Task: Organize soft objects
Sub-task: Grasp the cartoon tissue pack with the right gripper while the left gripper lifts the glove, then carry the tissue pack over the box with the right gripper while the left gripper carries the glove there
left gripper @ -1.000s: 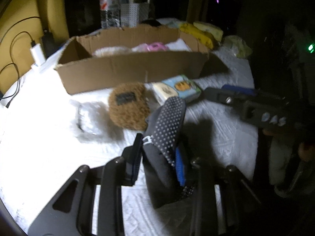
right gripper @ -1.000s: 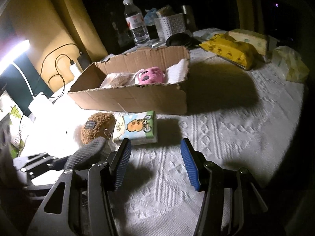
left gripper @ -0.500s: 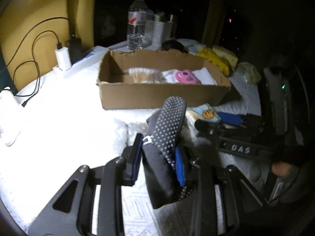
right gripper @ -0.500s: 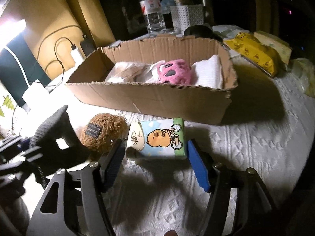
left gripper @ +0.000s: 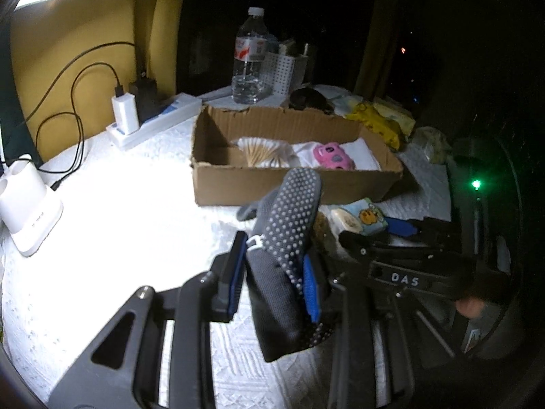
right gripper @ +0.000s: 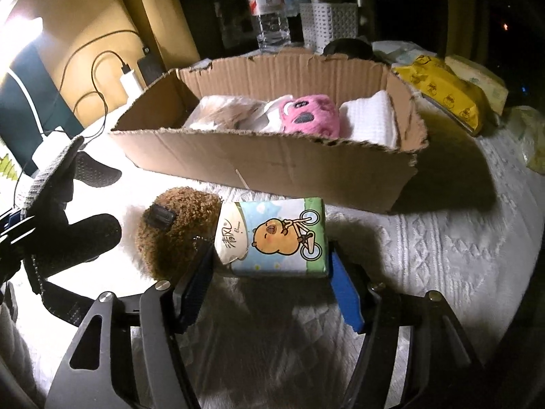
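Note:
My left gripper (left gripper: 274,281) is shut on a dark grey dotted glove (left gripper: 289,238) and holds it above the white cloth, in front of the cardboard box (left gripper: 272,184). The glove also shows at the left of the right wrist view (right gripper: 64,225). My right gripper (right gripper: 269,286) is open, its fingers on either side of a tissue pack with a cartoon capybara (right gripper: 272,238). A brown fuzzy plush (right gripper: 177,225) lies against the pack's left side. The box (right gripper: 272,167) holds a pink plush (right gripper: 310,116), a white towel (right gripper: 371,116) and a wrapped bundle (right gripper: 224,112).
A power strip with chargers and cables (left gripper: 150,119) and a white device (left gripper: 27,204) sit at the left. A water bottle (right gripper: 269,10), white basket (right gripper: 327,20) and dark bowl (right gripper: 347,47) stand behind the box. Yellow packets (right gripper: 449,88) lie at the right.
My left gripper has lifted the glove and turned toward the box. My right gripper has moved forward until its fingers flank the tissue pack.

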{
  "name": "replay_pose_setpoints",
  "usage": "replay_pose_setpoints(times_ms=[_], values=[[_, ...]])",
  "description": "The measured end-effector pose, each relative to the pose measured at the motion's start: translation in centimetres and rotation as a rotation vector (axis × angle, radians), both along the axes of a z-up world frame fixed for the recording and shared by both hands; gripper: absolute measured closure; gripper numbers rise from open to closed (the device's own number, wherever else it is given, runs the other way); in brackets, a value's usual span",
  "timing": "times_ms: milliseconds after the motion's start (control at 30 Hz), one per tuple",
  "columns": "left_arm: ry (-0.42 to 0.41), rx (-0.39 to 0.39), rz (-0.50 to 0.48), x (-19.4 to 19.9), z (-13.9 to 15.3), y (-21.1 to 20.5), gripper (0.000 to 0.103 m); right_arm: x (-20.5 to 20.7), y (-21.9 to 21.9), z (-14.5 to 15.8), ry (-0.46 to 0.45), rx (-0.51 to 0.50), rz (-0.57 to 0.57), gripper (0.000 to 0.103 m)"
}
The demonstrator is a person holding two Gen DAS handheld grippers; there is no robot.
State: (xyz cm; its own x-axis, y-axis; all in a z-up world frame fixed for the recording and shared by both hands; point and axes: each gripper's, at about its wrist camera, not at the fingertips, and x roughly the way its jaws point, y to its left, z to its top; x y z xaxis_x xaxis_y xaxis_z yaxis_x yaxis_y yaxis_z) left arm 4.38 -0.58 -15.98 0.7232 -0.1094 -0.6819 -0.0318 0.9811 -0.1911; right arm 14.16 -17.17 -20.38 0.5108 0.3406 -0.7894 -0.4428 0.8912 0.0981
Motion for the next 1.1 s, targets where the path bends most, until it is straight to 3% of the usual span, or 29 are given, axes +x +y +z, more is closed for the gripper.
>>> replay_pose_setpoints(times_ms=[633,1100], values=[[-0.079,0.031,-0.043,-1.1,3.8,-2.3,0.072,-3.4,-4.0,6.5,-0.120,0.054,-0.048,0.035],[-0.166,0.054,-0.070,-0.3,7.5,-2.6,0.072,-3.5,-4.7,10.7,-0.197,0.070,-0.057,0.035]])
